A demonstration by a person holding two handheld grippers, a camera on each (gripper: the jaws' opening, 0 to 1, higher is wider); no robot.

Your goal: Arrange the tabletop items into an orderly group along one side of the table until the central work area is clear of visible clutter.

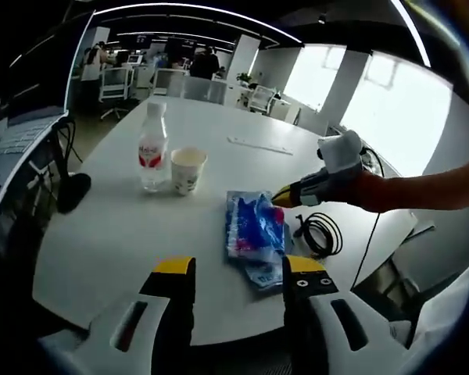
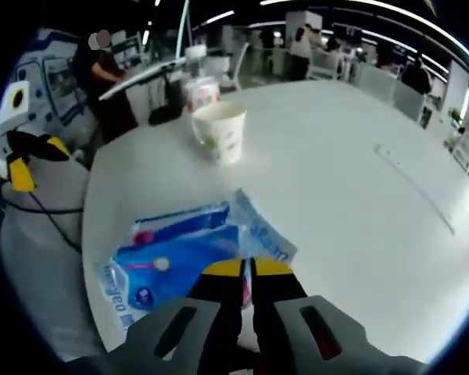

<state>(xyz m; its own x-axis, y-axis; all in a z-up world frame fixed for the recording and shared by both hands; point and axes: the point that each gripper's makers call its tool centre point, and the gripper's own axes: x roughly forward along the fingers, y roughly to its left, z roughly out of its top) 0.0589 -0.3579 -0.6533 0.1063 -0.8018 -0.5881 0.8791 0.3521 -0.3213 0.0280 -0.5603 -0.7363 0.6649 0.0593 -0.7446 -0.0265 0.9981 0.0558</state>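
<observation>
The blue plastic packet (image 2: 184, 262) lies flat on the counter (image 2: 352, 226) directly at the closed jaws of the right gripper (image 2: 248, 269), apparently pinching its thin, soft, slippery edge, while the left gripper (image 1: 238, 269), its jaws open, has the packet just ahead between them.

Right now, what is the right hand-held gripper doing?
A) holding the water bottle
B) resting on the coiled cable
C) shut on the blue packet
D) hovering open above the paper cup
C: the right hand-held gripper has its jaws pressed together on the edge of the blue packet, well short of the paper cup.
</observation>
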